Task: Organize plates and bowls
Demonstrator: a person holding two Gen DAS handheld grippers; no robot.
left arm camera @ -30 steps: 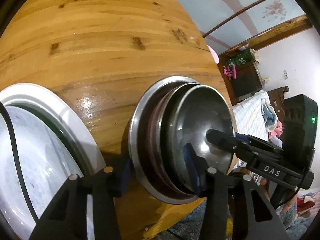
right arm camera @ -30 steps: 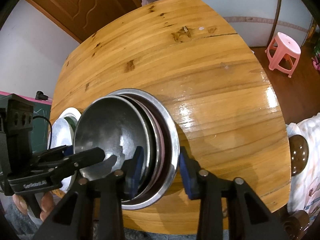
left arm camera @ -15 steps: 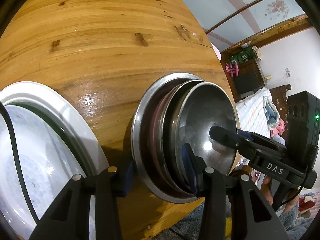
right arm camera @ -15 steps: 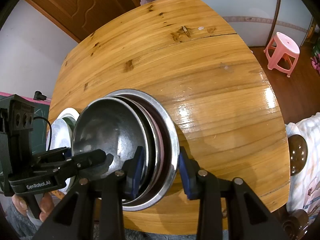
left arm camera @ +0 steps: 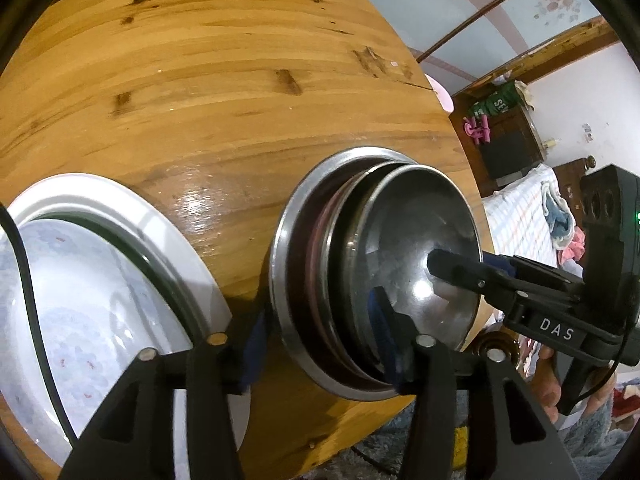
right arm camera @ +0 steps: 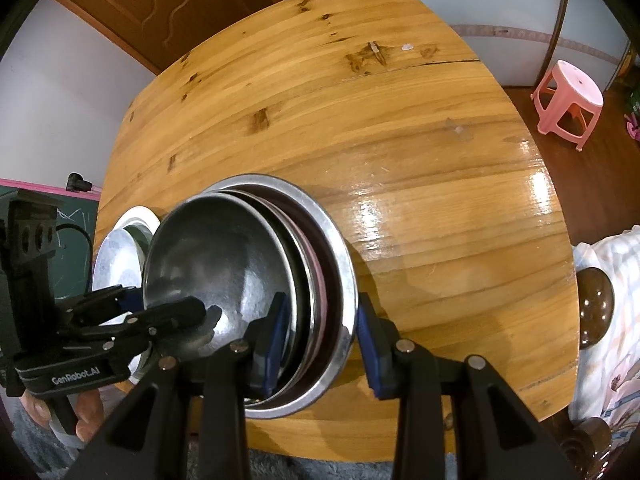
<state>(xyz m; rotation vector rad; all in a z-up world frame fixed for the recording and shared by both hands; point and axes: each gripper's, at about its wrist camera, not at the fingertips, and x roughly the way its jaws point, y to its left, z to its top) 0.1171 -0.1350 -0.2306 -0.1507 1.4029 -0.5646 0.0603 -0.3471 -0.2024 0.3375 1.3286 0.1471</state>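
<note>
Several nested steel bowls (left arm camera: 412, 248) noted as one stack near the front edge of the round wooden table (left arm camera: 200, 80), resting on it just right of a white plate (left arm camera: 80, 280) (patterned centre) at the same edge. Left gripper (left arm camera: 320, 336) astride the stack's left rim: jaws just widened, pads clear of the metal, one outside the outermost bowl, one inside the top bowl. Right gripper (right arm camera: 320, 344) astride the opposite rim, jaws clamped across the bowl walls there.

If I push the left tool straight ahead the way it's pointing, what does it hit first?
Probably the rim of the stacked steel bowls: the left tool straddles their near edge, its jaws having just opened. Its left pad would likely meet the wooden table beside them; depth is uncertain.
</note>
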